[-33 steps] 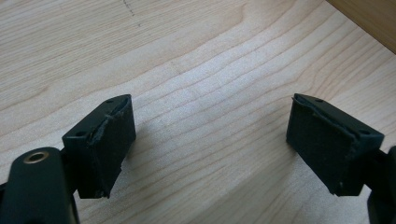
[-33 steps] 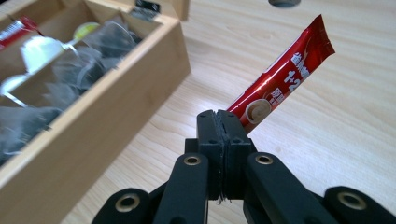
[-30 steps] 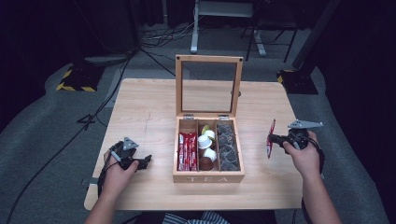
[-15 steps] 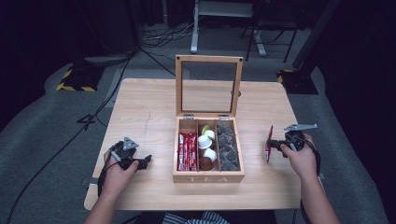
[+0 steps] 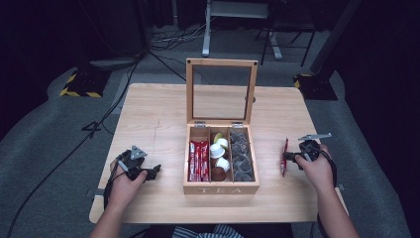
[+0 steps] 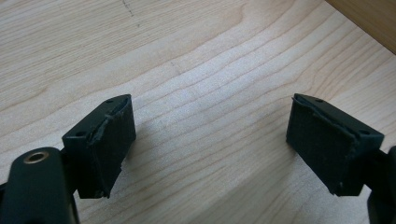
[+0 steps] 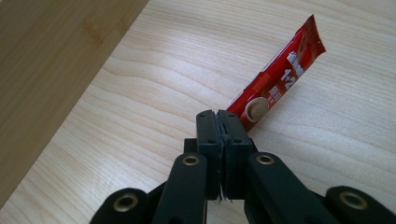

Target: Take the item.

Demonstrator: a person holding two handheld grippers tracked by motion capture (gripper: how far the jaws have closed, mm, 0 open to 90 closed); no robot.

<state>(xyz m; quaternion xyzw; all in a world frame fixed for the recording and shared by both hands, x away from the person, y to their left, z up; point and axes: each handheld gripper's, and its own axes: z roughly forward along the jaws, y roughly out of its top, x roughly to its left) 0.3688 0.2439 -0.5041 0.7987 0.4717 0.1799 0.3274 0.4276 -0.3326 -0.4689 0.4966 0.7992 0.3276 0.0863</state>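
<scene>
Setting: a lab or recording studio space. Indicators: grey carpet floor point(image 5: 44, 129) in a dark, unlit surround; black cables point(image 5: 106, 116) running loose across the floor; yellow-and-black hazard striping on an equipment base point(image 5: 79, 85); metal stand legs point(image 5: 208, 34) behind. A single light wooden worktop point(image 5: 153, 124) stands isolated under the lighting.
</scene>
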